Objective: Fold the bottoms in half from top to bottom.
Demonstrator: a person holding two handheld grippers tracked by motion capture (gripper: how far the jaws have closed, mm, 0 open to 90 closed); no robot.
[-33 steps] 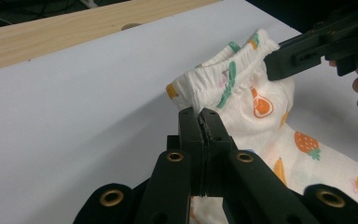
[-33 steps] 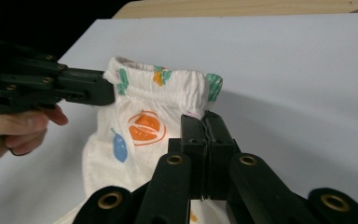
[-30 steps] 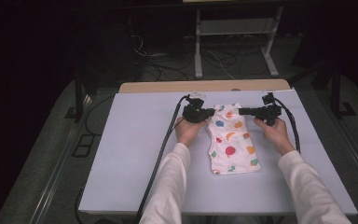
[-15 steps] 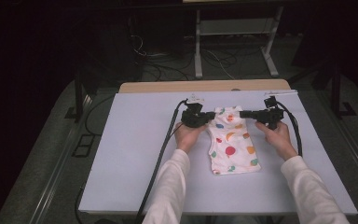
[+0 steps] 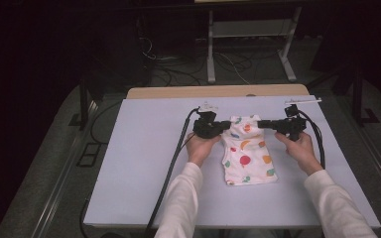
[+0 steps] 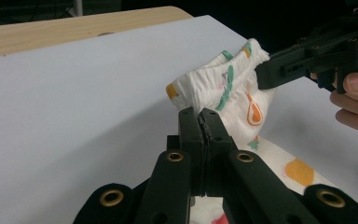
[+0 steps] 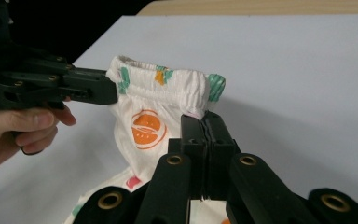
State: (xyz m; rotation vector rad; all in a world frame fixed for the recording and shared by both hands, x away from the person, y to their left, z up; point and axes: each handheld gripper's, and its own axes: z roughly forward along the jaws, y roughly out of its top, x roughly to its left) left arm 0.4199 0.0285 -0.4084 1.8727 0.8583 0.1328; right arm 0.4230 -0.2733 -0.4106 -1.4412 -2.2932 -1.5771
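A small white garment [image 5: 247, 153] with coloured fruit prints and an elastic waistband lies on the white table [image 5: 144, 163]. Its waistband end [image 6: 216, 79] is lifted off the table between the two grippers. My left gripper [image 5: 224, 126] is shut on the waistband's left corner, seen up close with the jaws pressed together on the cloth [image 6: 201, 115]. At the other corner [image 7: 204, 109], my right gripper [image 5: 261, 124] is shut on the same band. The lower part of the garment still rests on the table toward the person.
Black cables [image 5: 176, 153] trail from both grippers across the table toward the near edge. A bare wooden strip [image 5: 218, 91] borders the table's far side. Beyond it stand a metal stand [image 5: 211, 54] and loose cables on a dark floor.
Both hands have shifted a little away from the person, carrying the waistband with them. The grips on the garment are unchanged.
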